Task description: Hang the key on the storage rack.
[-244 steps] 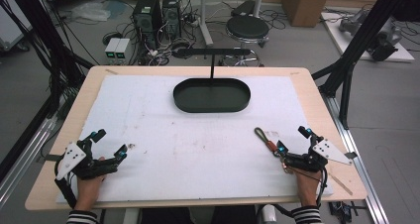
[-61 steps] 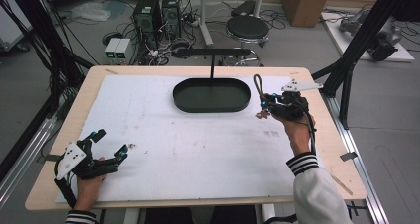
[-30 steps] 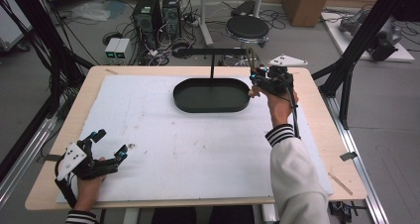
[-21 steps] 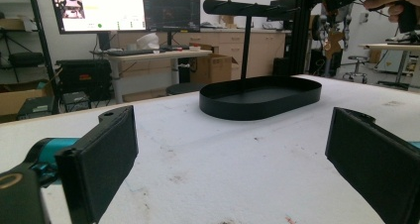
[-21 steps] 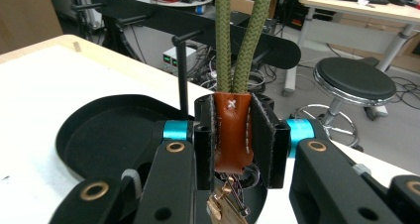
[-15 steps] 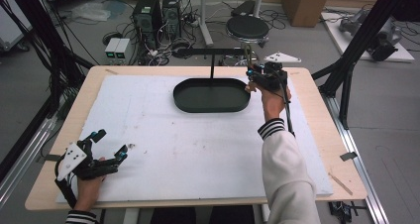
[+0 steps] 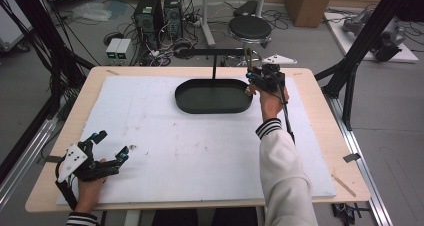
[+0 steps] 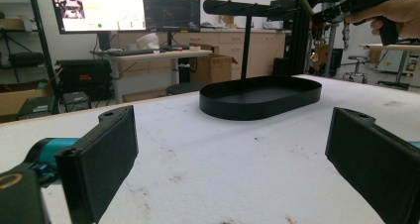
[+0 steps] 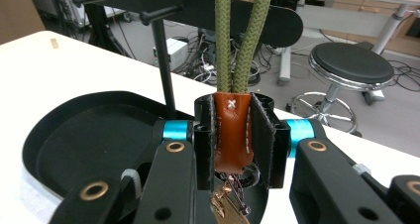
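While I watch from the high view, my right gripper point(image 7: 260, 78) is raised at the right end of the black oval tray point(image 7: 214, 106), beside the stand's crossbar point(image 7: 210, 52), its jaws clamped on the keychain point(image 7: 248, 56). Left gripper point(image 7: 107, 151) rests near the table's front left corner, jaws apart.

Left gripper view: both black pads spread wide over white table point(image 8: 223, 169), nothing between them.

Right gripper view: pads pinch the keychain's brown leather tab point(image 9: 233, 132); green cord loop point(image 9: 237, 40) rises above, metal clip point(image 9: 225, 204) hangs below.
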Available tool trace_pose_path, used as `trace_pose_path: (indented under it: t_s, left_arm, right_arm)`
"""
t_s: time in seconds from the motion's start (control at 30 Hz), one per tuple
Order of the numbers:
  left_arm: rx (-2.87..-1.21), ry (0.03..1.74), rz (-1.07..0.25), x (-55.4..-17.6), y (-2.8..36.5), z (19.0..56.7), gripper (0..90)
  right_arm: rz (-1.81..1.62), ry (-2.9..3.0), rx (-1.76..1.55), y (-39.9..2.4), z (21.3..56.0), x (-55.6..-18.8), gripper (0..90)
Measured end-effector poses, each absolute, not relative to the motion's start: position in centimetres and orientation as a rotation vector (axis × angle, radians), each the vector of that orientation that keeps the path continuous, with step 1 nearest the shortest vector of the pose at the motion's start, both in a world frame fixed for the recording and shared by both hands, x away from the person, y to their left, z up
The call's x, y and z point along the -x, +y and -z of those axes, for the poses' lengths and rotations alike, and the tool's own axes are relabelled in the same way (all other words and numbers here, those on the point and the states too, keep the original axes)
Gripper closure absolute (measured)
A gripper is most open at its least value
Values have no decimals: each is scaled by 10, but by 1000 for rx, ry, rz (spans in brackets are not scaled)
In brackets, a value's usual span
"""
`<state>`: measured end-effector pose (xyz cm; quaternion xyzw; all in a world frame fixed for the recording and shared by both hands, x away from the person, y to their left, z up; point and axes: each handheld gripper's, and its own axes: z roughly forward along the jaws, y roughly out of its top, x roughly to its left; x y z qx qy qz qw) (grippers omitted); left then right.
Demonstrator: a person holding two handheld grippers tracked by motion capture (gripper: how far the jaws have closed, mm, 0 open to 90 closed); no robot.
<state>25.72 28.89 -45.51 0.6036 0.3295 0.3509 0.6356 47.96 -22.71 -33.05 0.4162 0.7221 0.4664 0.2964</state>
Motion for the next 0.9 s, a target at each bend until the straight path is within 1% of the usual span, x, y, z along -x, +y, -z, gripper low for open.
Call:
trace_pose_path:
  t_s: [0.9]
  left_arm:
    - [-1380, 752, -804, -257, 289, 455, 65]
  right_arm:
    - [-1195, 1929, -1173, -223, 349, -494, 729]
